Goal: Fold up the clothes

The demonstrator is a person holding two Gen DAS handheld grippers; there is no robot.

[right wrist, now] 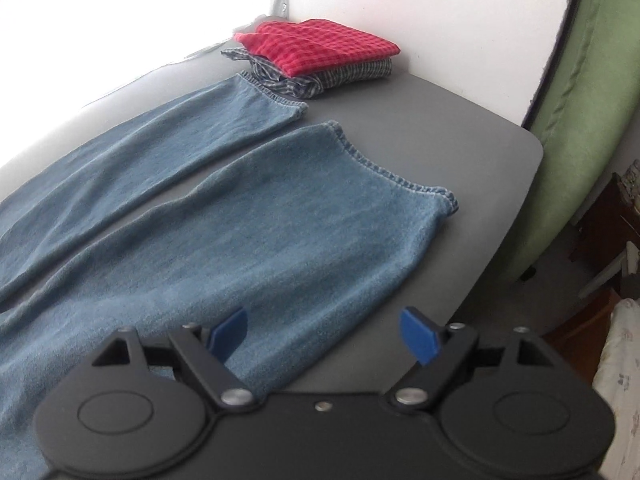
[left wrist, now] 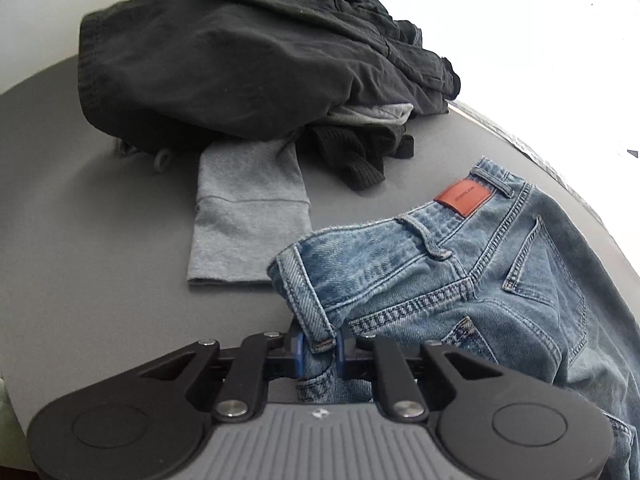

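Note:
Light blue jeans lie on the grey table, back side up, with a brown leather patch on the waistband. My left gripper is shut on the near corner of that waistband, denim pinched between its blue pads. In the right wrist view the two legs of the jeans stretch flat across the table toward their hems. My right gripper hovers open over the near leg, close to the table's edge, with nothing between its blue fingers.
A heap of unfolded dark clothes sits at the back, a grey garment sticking out from under it. A folded red checked cloth lies on a folded plaid piece at the table's far corner. A green chair stands beyond the edge.

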